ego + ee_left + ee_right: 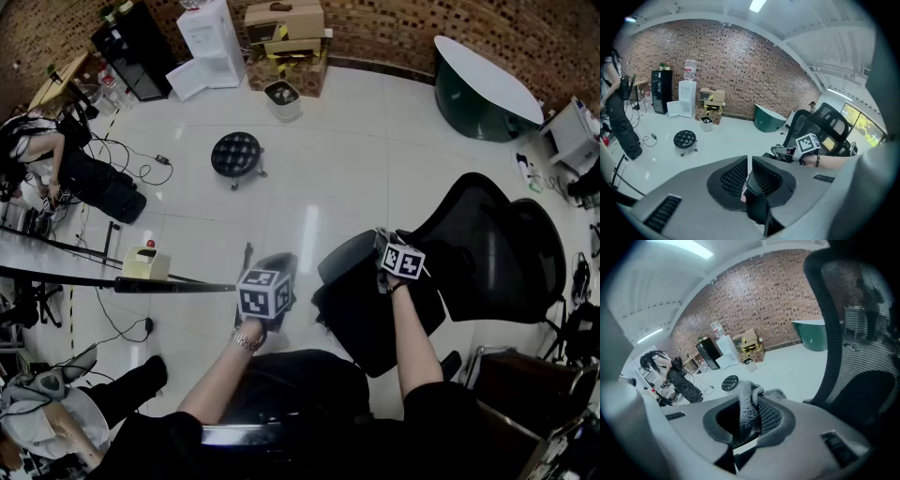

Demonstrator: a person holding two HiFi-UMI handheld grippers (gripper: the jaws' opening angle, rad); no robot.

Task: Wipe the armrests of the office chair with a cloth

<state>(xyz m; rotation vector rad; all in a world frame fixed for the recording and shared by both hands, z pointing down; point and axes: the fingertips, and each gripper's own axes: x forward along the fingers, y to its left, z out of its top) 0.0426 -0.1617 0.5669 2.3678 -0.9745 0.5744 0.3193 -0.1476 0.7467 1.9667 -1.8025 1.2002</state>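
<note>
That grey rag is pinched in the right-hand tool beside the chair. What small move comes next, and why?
Probably lower the right gripper until the cloth meets the armrest. The cloth is clamped between its jaws, but only floor and the office chair back show beyond it, so it seems to touch nothing yet.

A red-brown brick wall [394, 28] closes the far side of the room, above a glossy white tiled floor [328, 169]. Along the wall stand a tall black cabinet [131, 47], a white water dispenser [211, 42] and stacked brown cardboard boxes [286, 37]. Further right is a dark green curved unit with a white top [483, 89]. A round black tufted stool [235, 155] stands alone on the open floor. Black cables [131, 159] trail over the tiles at the left. Overhead, the ceiling is white with a bright strip light [757, 4].
</note>
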